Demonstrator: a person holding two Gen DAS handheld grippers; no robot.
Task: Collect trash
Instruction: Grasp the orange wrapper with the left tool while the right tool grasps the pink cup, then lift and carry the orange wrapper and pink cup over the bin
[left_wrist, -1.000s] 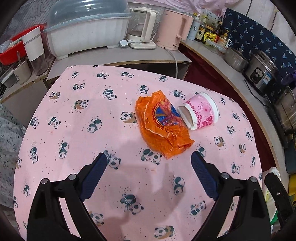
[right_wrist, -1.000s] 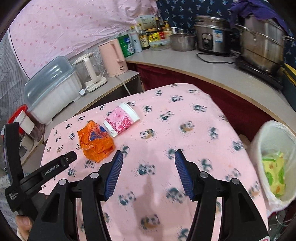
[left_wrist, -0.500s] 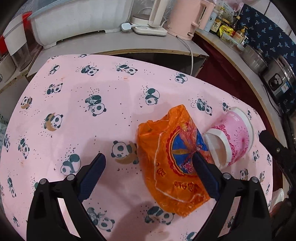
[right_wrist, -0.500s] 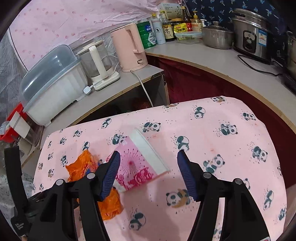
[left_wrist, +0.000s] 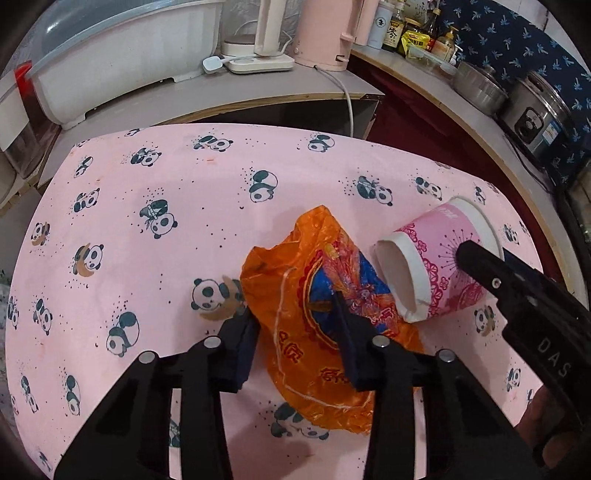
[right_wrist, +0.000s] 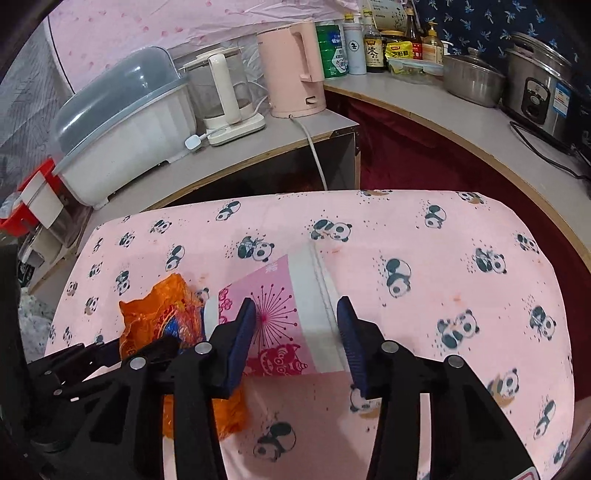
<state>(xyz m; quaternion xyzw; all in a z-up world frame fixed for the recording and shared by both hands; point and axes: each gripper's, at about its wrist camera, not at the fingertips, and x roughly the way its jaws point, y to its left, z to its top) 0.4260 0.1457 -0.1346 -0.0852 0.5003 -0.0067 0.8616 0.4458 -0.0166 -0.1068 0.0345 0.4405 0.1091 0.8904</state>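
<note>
A crumpled orange plastic wrapper (left_wrist: 317, 295) lies on the pink panda tablecloth (left_wrist: 147, 192). My left gripper (left_wrist: 295, 325) is down over it, jaws partly closed, one finger at each side of the wrapper. A pink and white paper cup (left_wrist: 436, 266) lies on its side just right of the wrapper. My right gripper (right_wrist: 295, 328) straddles the cup (right_wrist: 288, 314), jaws narrowed on both sides of it. The right gripper's body also shows in the left wrist view (left_wrist: 517, 295). The wrapper shows in the right wrist view (right_wrist: 166, 317) too.
Beyond the table's far edge is a counter (right_wrist: 258, 147) with a white lidded dish box (right_wrist: 122, 122), a glass kettle (right_wrist: 221, 92) and a pink kettle (right_wrist: 291, 70). Bottles (right_wrist: 373, 48), a pot (right_wrist: 472, 77) and a rice cooker (right_wrist: 543, 92) stand on the right counter.
Both grippers moved forward and down onto the trash. The left jaws narrowed around the orange wrapper. The right jaws narrowed around the cup.
</note>
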